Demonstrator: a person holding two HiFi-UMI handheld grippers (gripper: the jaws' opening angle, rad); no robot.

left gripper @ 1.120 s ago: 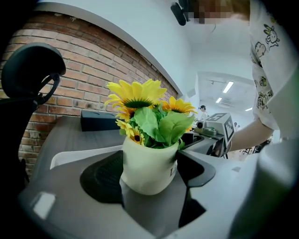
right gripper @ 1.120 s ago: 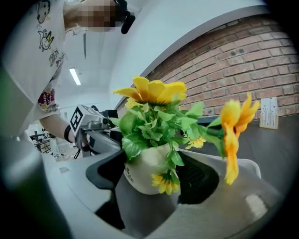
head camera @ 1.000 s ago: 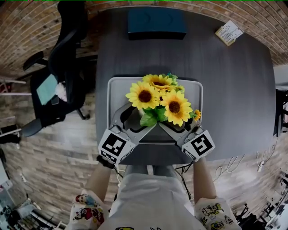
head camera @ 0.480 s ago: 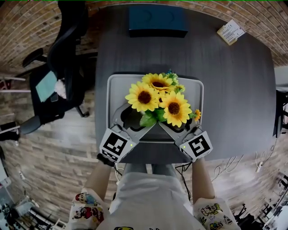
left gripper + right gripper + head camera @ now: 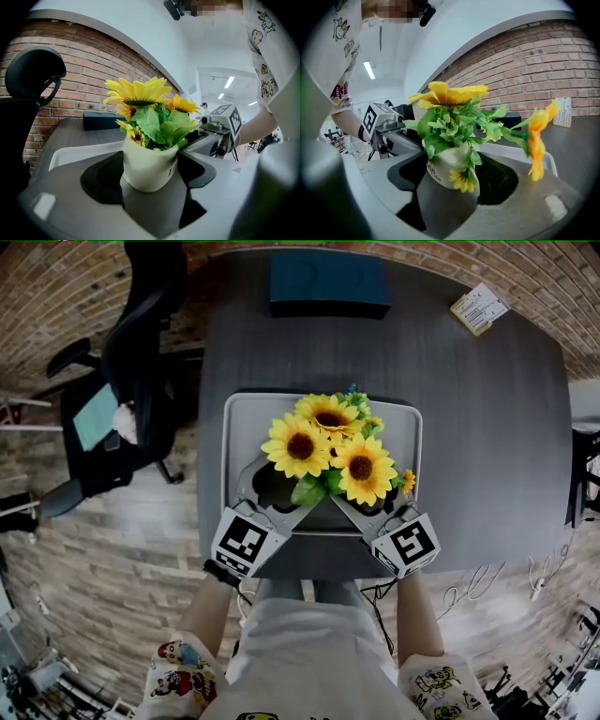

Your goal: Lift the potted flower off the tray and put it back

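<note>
A cream pot of yellow sunflowers (image 5: 328,446) stands on the near part of a grey tray (image 5: 234,427) on the dark table. My left gripper (image 5: 281,486) reaches in from the near left. The pot (image 5: 150,164) sits between its black pads, which lie against the pot's sides. From the near right my right gripper (image 5: 373,495) holds the same pot (image 5: 447,164) lower down, pads close on both sides. The inner fingers of the two meet in a V under the leaves. The flowers hide the pot in the head view.
A dark blue box (image 5: 328,282) lies at the table's far edge and a small printed card (image 5: 476,307) at the far right. A black office chair (image 5: 122,381) stands left of the table. A brick wall runs behind.
</note>
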